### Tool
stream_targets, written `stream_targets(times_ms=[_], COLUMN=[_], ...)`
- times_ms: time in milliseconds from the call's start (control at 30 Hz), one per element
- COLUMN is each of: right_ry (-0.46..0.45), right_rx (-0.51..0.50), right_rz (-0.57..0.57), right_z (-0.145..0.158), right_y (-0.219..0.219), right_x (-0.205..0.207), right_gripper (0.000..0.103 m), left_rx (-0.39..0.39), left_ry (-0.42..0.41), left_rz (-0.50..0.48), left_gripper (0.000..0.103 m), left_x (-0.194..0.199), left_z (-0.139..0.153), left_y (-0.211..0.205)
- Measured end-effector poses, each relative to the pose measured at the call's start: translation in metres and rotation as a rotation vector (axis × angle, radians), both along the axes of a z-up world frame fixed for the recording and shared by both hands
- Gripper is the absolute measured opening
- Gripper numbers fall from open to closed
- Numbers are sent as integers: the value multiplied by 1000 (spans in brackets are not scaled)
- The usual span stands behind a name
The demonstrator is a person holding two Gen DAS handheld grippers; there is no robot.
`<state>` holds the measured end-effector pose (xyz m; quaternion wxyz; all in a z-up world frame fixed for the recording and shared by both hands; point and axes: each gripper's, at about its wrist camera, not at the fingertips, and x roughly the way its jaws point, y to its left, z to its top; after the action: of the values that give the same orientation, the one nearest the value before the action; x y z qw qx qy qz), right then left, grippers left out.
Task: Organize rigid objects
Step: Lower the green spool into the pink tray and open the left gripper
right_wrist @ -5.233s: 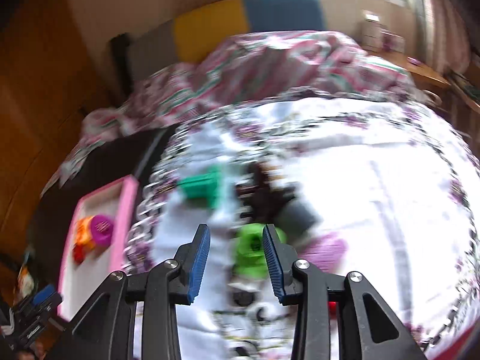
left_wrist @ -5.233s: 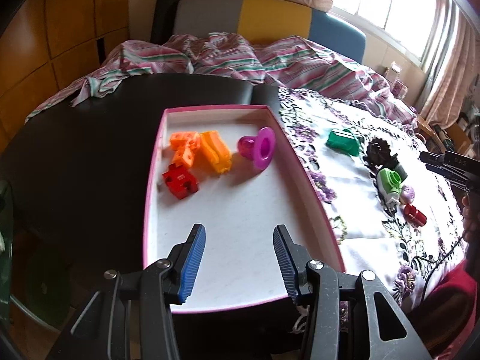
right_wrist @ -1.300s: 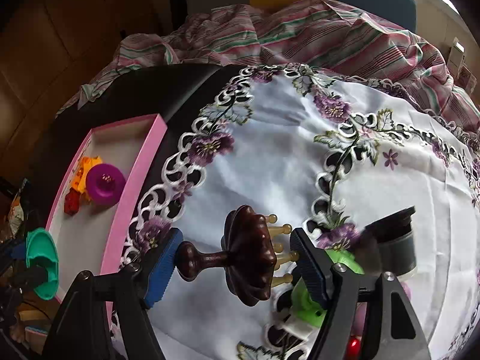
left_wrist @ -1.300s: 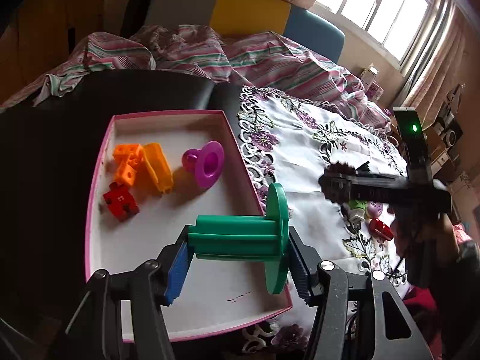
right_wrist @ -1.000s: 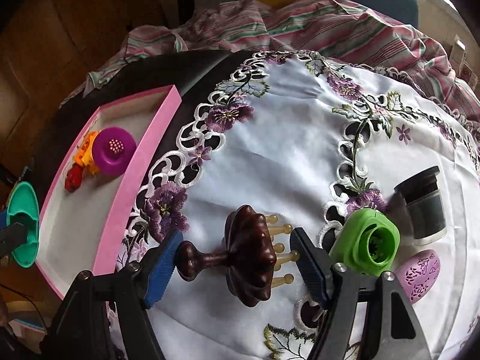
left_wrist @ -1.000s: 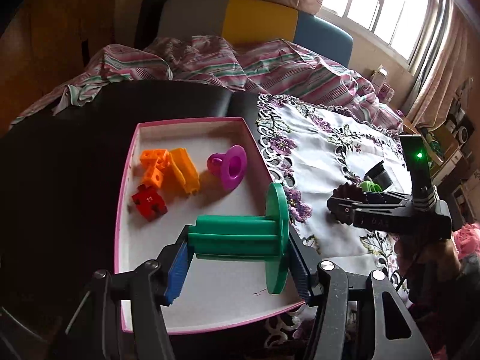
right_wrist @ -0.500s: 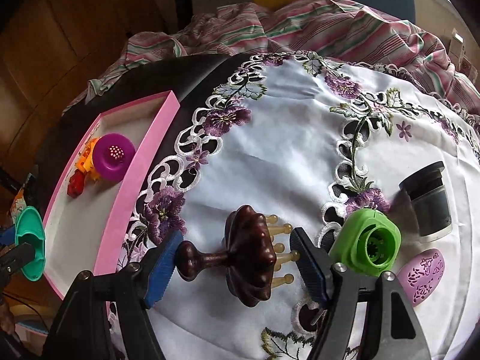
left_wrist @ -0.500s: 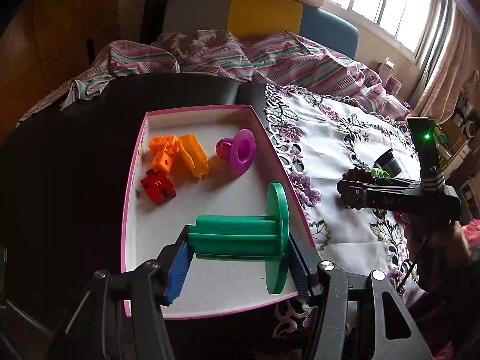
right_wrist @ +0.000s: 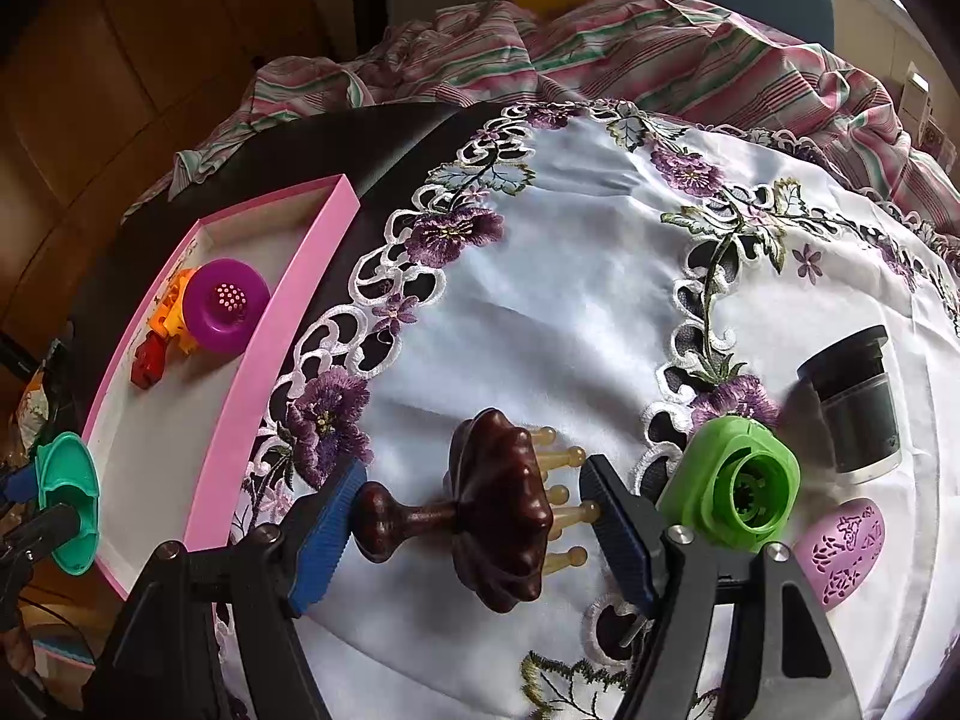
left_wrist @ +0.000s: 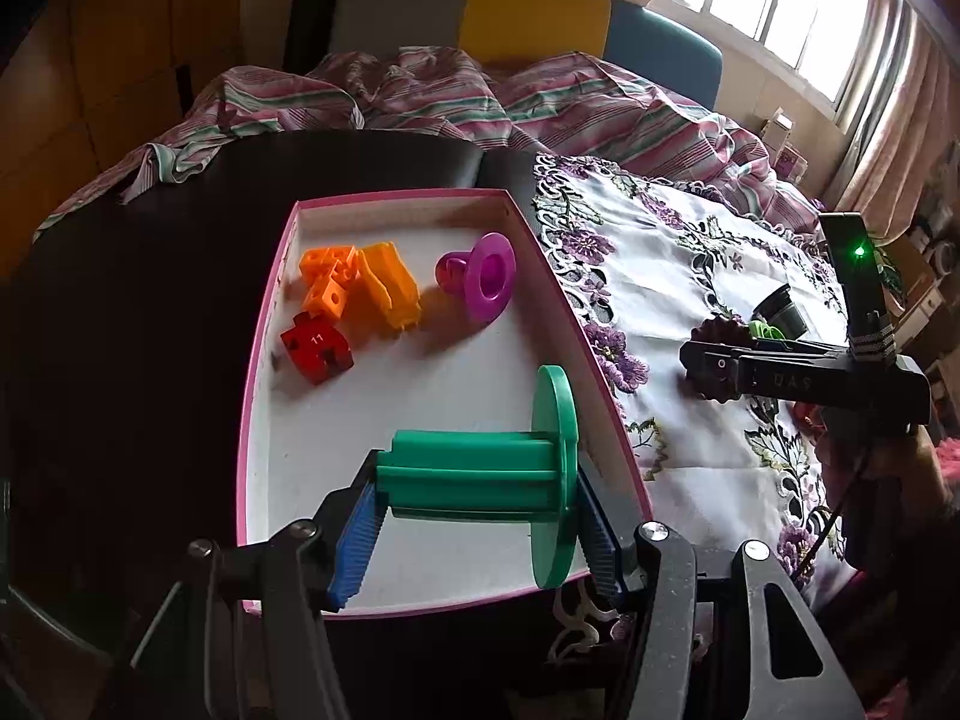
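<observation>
Dark tabletop [left_wrist: 150, 312] before striped bedding, embroidered floral cloth [right_wrist: 570, 300] over right part. Pink-rimmed tray [left_wrist: 420, 195] on bare left part holds orange blocks [left_wrist: 360, 288], red block [left_wrist: 315, 348], magenta flanged piece [left_wrist: 483, 276]. Left tongs [left_wrist: 474, 519] clamped on green flanged spool [left_wrist: 480, 477], held above tray's near end. Right tongs [right_wrist: 465, 531] clamped on dark wooden massager [right_wrist: 498, 510], pegs against right pad, above cloth. Green cap [right_wrist: 735, 483], black jar [right_wrist: 855, 405], pink oval piece [right_wrist: 846, 543] lie on cloth beside.
</observation>
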<state>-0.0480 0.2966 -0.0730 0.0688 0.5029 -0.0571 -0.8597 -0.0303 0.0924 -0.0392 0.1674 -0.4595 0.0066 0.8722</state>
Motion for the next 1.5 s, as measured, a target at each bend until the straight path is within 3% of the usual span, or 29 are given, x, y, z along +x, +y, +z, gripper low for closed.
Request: stream_targets(times_ms=[333,567,800,1133,1233,1500], right_ry=[3,5,4,5,5,6], right_rx=[20,32,28,21,22,24], right_rz=[0,7,5,0,1,1], right_z=[0,0,0,1,1,0], right_y=[-2,-4,-4,-3,-3,-3], right_x=[0,-1,-1,-2,-2,-2], right_gripper=[75,75,75,75,75,75], left_rx=[104,243,216,102,76,84], left_ry=[-72,-161,-161,-156,-120,-113], left_rz=[58,57,25,36,25,46], left_gripper=[59,59,59,59,60,71], left_x=[-11,-33,-63,-116,-124,-123], left_z=[-6,-12,-18,-41,-43,-39], left_y=[-28,-29,-2,33,41,36])
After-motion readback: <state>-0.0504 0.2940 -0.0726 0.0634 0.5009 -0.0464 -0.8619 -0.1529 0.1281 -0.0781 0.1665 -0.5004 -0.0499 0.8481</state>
